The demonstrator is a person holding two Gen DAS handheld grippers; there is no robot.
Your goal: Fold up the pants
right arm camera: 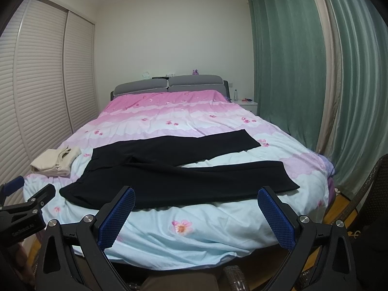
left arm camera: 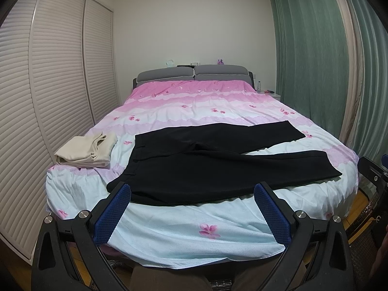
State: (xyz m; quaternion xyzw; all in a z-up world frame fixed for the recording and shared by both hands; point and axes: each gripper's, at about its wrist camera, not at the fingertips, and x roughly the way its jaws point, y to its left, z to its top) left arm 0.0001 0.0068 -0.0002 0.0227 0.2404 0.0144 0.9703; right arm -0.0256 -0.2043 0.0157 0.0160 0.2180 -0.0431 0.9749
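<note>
Black pants (left arm camera: 213,162) lie spread flat on the bed, waistband to the left, both legs stretched to the right and parted in a V. They also show in the right wrist view (right arm camera: 169,172). My left gripper (left arm camera: 192,190) is open and empty, held at the foot of the bed just short of the pants' near edge. My right gripper (right arm camera: 196,192) is open and empty, also at the foot of the bed before the near leg. The left gripper shows at the left edge of the right wrist view (right arm camera: 26,198).
The bed has a pink and pale blue floral cover (left arm camera: 194,232). A folded beige garment (left arm camera: 87,151) lies left of the pants. Louvred wardrobe doors (left arm camera: 48,84) stand at left, green curtains (left arm camera: 315,60) at right, a nightstand (right arm camera: 247,103) by the headboard.
</note>
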